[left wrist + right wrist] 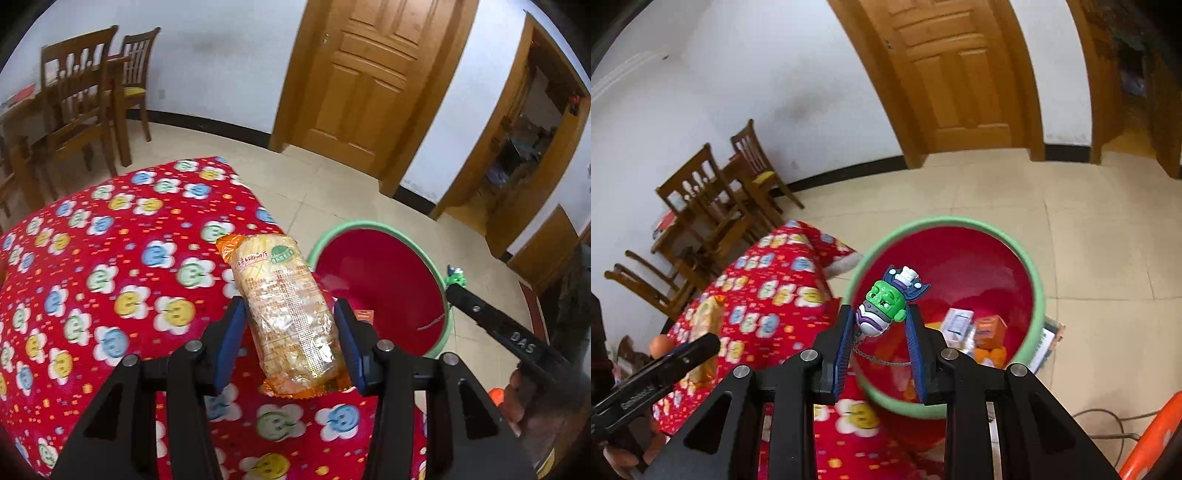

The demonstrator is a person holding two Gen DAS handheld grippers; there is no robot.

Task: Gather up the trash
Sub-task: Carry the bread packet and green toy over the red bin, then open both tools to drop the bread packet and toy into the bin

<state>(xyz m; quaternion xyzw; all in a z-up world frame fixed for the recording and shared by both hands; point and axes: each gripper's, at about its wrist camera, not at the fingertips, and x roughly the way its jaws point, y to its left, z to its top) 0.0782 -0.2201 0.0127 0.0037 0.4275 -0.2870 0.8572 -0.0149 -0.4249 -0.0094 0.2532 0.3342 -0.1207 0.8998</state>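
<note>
My left gripper (pixel 290 314) is shut on an orange snack packet (pixel 286 306) and holds it above the red flowered table cover (pixel 92 258), near the edge by the bin. My right gripper (pixel 879 317) is shut on a green-faced toy figure with a blue cape and a small chain (pixel 884 299), held over the open bin (pixel 1039 295). The bin is red inside with a green rim and shows in the left wrist view (pixel 373 225) too. Small cartons and orange packets (pixel 988 332) lie at its bottom. The snack packet also shows in the right wrist view (pixel 705 317).
The bin stands on the tiled floor (pixel 1089 229) beside the table. Wooden chairs (pixel 77 107) stand by the far wall to the left. A closed wooden door (pixel 369 70) is ahead. An orange object (pixel 1152 439) sits at the lower right.
</note>
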